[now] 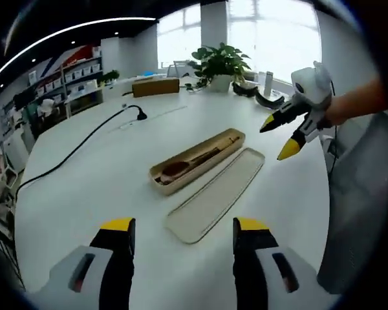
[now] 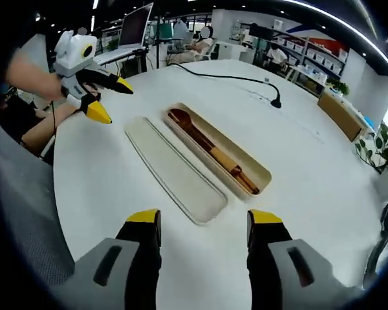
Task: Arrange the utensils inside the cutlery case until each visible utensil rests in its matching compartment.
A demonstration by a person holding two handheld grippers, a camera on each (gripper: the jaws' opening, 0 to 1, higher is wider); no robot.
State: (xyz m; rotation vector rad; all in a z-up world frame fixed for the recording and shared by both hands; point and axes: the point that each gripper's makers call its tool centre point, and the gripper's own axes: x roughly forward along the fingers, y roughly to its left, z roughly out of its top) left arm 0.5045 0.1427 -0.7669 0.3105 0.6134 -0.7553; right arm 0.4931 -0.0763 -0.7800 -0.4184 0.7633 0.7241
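Both grippers' fingers stand apart, holding nothing: left gripper [image 1: 183, 234], then right gripper [image 2: 205, 227], each hovering above the white table [image 1: 103, 187]. We judge utensils already seated; approach slowly, nudge only if misaligned. Beige case [image 1: 197, 160] holds dark wooden spoon [image 1: 181, 167] lengthwise, lid [image 1: 215, 194] just beside.

A black cable [image 1: 84, 142] trailed across the white counter [image 1: 84, 194], with a potted plant [image 1: 218, 64] near its far edge.

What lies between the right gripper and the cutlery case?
In the right gripper view, the lid lies flat on the table between the right gripper and the open cutlery case.
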